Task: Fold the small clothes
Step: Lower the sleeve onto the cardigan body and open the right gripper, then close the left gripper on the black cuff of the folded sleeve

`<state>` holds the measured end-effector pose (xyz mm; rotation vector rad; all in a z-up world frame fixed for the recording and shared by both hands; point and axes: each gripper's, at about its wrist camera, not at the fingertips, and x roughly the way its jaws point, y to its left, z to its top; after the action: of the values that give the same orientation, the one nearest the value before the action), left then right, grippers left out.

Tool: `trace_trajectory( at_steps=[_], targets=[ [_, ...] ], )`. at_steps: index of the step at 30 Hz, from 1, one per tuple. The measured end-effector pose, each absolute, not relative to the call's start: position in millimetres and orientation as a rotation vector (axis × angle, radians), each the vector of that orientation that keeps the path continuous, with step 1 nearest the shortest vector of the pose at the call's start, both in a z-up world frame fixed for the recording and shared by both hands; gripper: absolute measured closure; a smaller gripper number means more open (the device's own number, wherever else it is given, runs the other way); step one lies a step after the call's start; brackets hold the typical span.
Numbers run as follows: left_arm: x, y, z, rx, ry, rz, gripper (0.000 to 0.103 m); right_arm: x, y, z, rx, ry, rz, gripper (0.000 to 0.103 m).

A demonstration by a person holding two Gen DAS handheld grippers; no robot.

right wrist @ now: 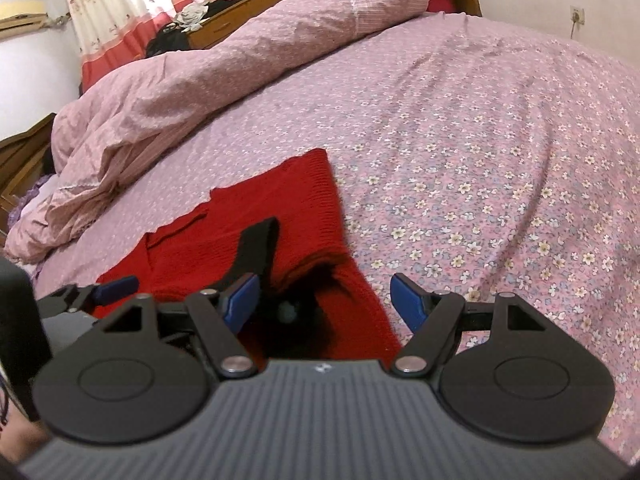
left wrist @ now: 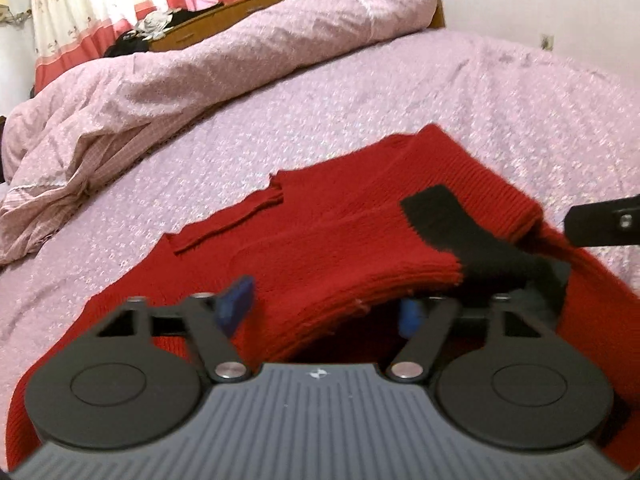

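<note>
A red knit sweater [left wrist: 328,224] with a black patch [left wrist: 440,216] lies partly folded on the flowered bedspread [left wrist: 500,100]. My left gripper [left wrist: 323,309] stands at its near edge, where a layered fold of red knit arches up between the blue pads [left wrist: 236,304]. The pads stand well apart and do not press it. In the right wrist view my right gripper [right wrist: 326,302] is open over the sweater's [right wrist: 304,200] right near corner, its left pad against the black patch [right wrist: 256,248]. The left gripper's blue pad [right wrist: 116,286] shows at the left.
A rolled pink duvet [left wrist: 200,80] lies across the bed behind the sweater, with a wooden headboard [left wrist: 240,4] and red-and-white curtains [left wrist: 80,20] beyond. The bedspread [right wrist: 500,160] stretches to the right. A wall socket [right wrist: 576,14] sits at far right.
</note>
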<state>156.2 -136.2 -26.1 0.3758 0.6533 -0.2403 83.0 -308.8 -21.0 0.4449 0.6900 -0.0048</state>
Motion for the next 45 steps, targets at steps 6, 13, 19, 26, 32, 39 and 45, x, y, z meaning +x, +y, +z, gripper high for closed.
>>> trace_trajectory(
  at_steps=[6, 13, 19, 26, 32, 39, 45],
  targets=[
    [151, -113, -12, 0.265, 0.636, -0.194, 0.062, 84, -308, -24, 0.462, 0.694, 0.004, 0.029],
    [149, -72, -1, 0.156, 0.629, -0.063, 0.063, 86, -300, -27, 0.466, 0.708, 0.037, 0.029],
    [144, -34, -2, 0.116, 0.655, 0.04, 0.062, 88, -293, -30, 0.457, 0.724, 0.052, 0.029],
    [135, 10, -15, 0.064, 0.716, 0.119, 0.05, 91, -287, -34, 0.445, 0.745, 0.06, 0.029],
    [120, 36, -29, 0.069, 0.757, 0.176, 0.038, 93, -282, -37, 0.416, 0.766, 0.063, 0.029],
    [116, 58, -26, 0.03, 0.74, 0.199, 0.035, 102, -272, -50, 0.375, 0.818, 0.074, 0.029],
    [129, 65, -22, 0.005, 0.711, 0.174, 0.034, 105, -263, -60, 0.292, 0.841, 0.086, 0.027]
  ],
)
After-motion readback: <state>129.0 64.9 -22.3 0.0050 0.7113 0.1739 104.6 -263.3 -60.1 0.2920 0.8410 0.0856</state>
